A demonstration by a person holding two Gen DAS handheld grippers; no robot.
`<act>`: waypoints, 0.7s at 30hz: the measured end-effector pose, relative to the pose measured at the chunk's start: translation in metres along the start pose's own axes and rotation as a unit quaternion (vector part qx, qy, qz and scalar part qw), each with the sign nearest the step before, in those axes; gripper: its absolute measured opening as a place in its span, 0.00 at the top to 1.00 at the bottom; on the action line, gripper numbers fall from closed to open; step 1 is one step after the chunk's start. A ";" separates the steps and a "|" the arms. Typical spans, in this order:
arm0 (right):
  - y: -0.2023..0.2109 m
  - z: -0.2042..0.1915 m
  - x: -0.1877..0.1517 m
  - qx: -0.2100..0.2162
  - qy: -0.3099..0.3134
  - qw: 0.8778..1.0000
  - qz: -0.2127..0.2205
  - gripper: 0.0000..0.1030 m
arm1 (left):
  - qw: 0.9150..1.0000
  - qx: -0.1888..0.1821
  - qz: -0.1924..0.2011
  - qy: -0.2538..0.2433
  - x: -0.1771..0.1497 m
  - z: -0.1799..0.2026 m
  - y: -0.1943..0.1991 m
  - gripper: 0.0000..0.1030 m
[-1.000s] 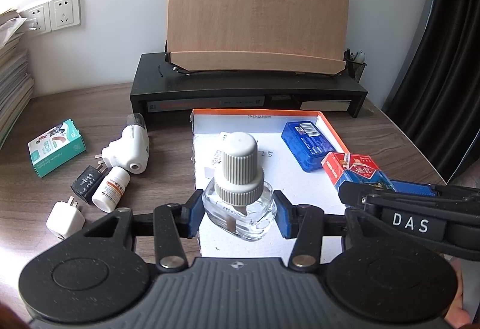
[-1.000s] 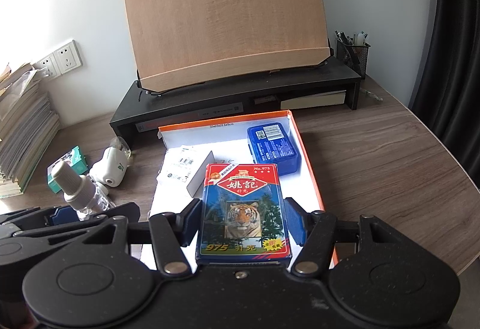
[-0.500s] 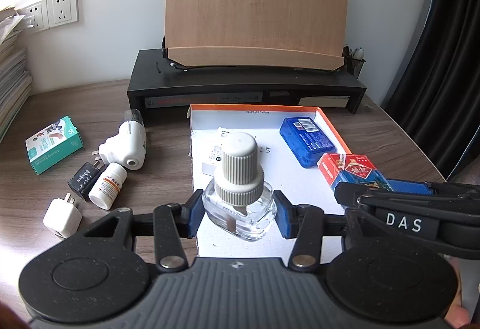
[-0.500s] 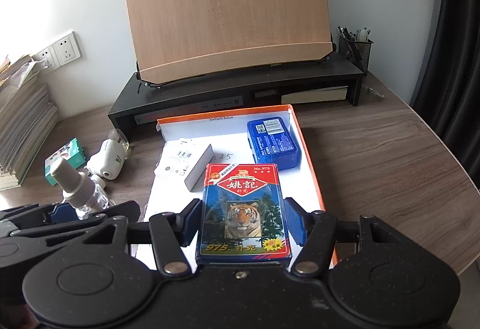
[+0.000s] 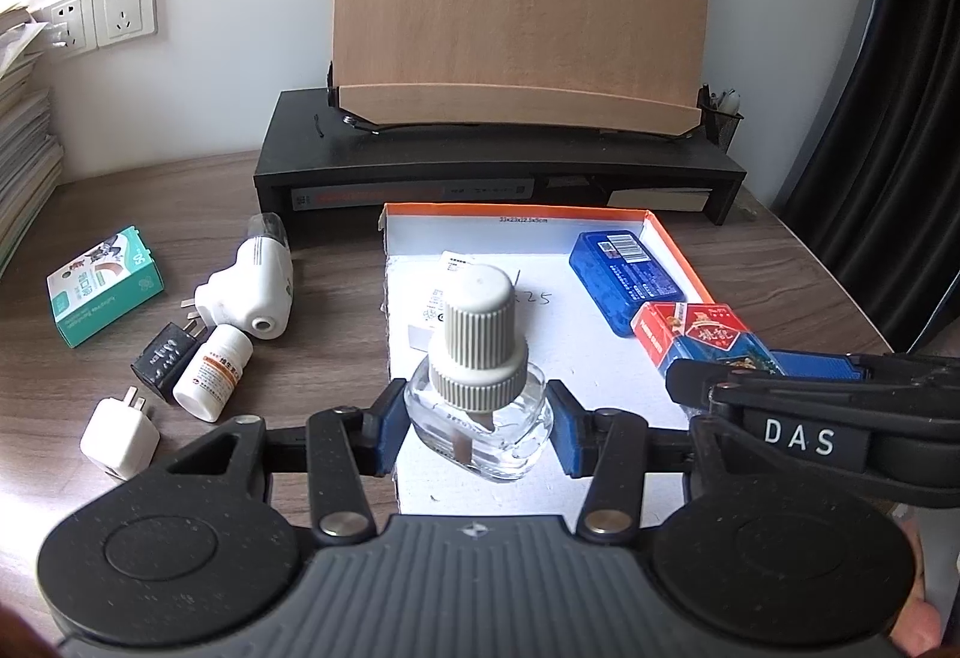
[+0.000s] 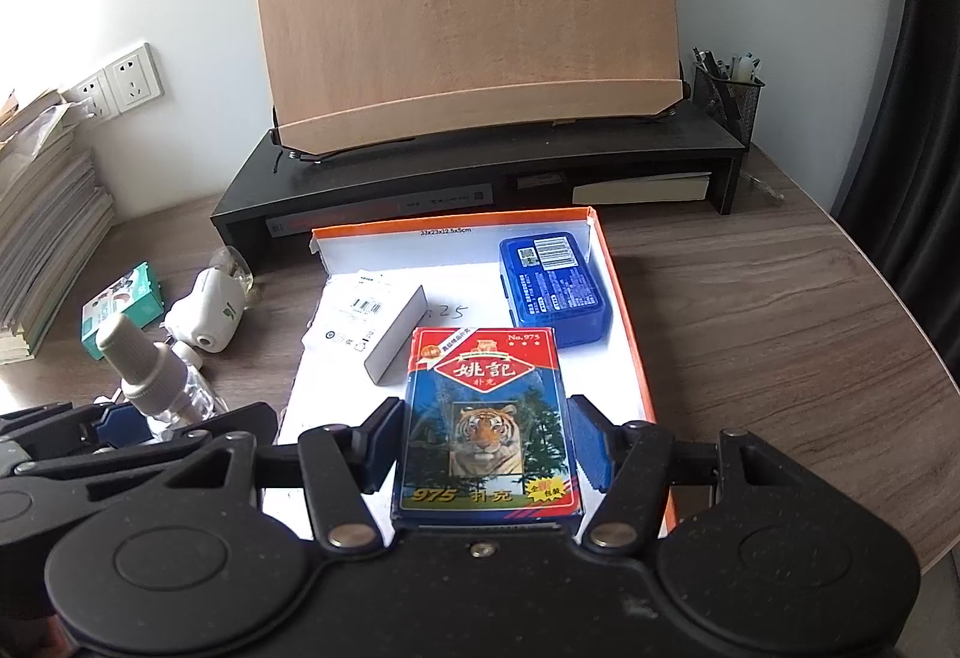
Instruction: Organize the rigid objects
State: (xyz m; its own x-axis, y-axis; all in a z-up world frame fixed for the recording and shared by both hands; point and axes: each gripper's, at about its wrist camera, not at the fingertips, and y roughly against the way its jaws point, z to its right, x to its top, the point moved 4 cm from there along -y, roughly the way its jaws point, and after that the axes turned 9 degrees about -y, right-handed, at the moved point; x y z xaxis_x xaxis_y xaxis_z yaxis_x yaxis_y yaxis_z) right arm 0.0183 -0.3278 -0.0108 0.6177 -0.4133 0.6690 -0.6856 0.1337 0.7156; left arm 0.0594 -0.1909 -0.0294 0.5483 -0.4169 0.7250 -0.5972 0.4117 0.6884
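My left gripper [image 5: 477,433] is shut on a clear glass bottle [image 5: 480,418] with a ribbed grey cap, held over the near left part of the orange-edged white box [image 5: 678,253]. My right gripper [image 6: 486,451] is shut on a card box [image 6: 486,424] with a tiger picture, held over the near part of the same box [image 6: 624,298]. A blue case [image 6: 552,286] and a flat white carton [image 6: 372,322] lie inside the box. The card box [image 5: 696,337] also shows in the left wrist view, and the bottle [image 6: 150,376] in the right wrist view.
On the desk left of the box lie a green carton [image 5: 105,286], a white plug-in device [image 5: 252,292], a small pill bottle [image 5: 213,373], a black plug [image 5: 162,361] and a white plug [image 5: 120,439]. A black stand [image 5: 498,178] with a wooden board is behind. Stacked papers [image 6: 42,238] are far left.
Both grippers have drawn back a little and risen slightly with their loads still held. The items on the desk have not moved.
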 end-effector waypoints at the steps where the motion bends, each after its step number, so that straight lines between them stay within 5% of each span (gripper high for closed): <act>1: -0.002 0.000 0.001 0.000 0.001 1.000 -0.001 0.31 | 1.000 0.000 -0.001 0.000 0.001 0.000 -0.001 0.53; 21: -0.042 0.023 0.019 -0.022 0.002 1.000 -0.019 0.31 | 0.999 -0.029 -0.029 -0.004 0.000 0.022 -0.043 0.53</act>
State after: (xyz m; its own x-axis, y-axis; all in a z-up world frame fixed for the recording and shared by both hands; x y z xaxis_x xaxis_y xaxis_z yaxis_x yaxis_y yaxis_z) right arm 0.0500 -0.3620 -0.0321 0.6454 -0.4150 0.6413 -0.6436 0.1567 0.7491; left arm 0.0724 -0.2268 -0.0593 0.5763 -0.4475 0.6838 -0.5289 0.4336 0.7295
